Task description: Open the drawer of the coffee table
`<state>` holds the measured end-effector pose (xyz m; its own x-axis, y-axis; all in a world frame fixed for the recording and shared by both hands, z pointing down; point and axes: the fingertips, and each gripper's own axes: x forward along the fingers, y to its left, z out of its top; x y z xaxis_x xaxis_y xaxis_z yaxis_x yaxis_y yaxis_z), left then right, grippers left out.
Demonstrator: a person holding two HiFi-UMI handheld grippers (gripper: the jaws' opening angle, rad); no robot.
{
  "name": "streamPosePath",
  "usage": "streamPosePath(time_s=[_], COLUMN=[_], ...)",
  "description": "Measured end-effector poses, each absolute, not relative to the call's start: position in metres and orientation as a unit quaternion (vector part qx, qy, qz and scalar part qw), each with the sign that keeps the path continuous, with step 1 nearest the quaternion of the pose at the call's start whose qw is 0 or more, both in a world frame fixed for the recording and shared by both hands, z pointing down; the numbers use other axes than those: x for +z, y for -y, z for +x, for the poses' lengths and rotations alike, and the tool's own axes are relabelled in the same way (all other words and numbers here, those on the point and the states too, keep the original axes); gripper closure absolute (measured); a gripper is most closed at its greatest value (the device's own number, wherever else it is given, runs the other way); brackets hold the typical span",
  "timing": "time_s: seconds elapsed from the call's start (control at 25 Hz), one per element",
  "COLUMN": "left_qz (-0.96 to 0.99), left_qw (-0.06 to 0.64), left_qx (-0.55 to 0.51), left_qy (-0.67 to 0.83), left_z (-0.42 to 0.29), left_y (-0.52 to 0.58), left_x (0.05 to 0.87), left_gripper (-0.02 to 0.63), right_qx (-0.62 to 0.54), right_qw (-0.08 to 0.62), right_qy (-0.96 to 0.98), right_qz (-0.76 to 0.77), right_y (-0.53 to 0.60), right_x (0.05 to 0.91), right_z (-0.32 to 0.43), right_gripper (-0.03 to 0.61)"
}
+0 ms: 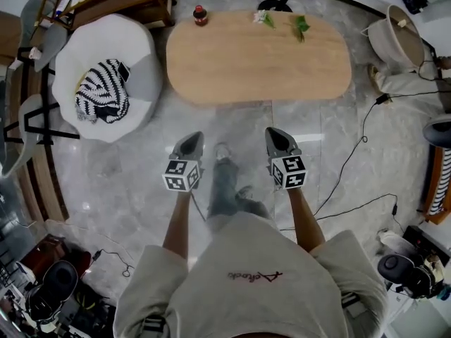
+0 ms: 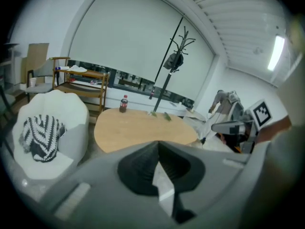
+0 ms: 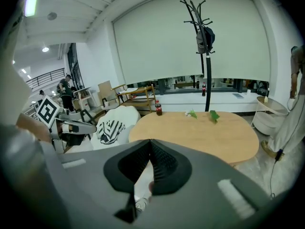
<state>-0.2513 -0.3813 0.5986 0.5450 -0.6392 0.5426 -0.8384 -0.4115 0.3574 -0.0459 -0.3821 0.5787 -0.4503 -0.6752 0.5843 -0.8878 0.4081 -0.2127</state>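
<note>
Short of the coffee table (image 1: 258,58), left gripper (image 1: 191,142) and right gripper (image 1: 276,136) hang, jaws closed, empty

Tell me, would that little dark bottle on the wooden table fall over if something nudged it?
Probably. The bottle stands upright, tall for its narrow base, so a push near its top would likely tip it. Being round, it might then roll, and it stands near the edge of the table, so it could drop off.
</note>
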Motion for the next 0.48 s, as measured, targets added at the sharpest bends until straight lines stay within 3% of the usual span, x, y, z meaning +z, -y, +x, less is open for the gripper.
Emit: streamPosePath(time_s=[0.48], left_qz=[0.815], left_qw=[0.325], left_qx=[0.185], left_qy=[0.443], left_z=[-0.224], left_y=[0.326], left_x=[0.688], left_gripper=[0.614], right_qx=[0.273], right_qw=[0.200], right_qy=[0.814], right_qz=[0.472], right_y=[0.339], right_x=[0.662], right_z=[-0.031], right_gripper=[0.574])
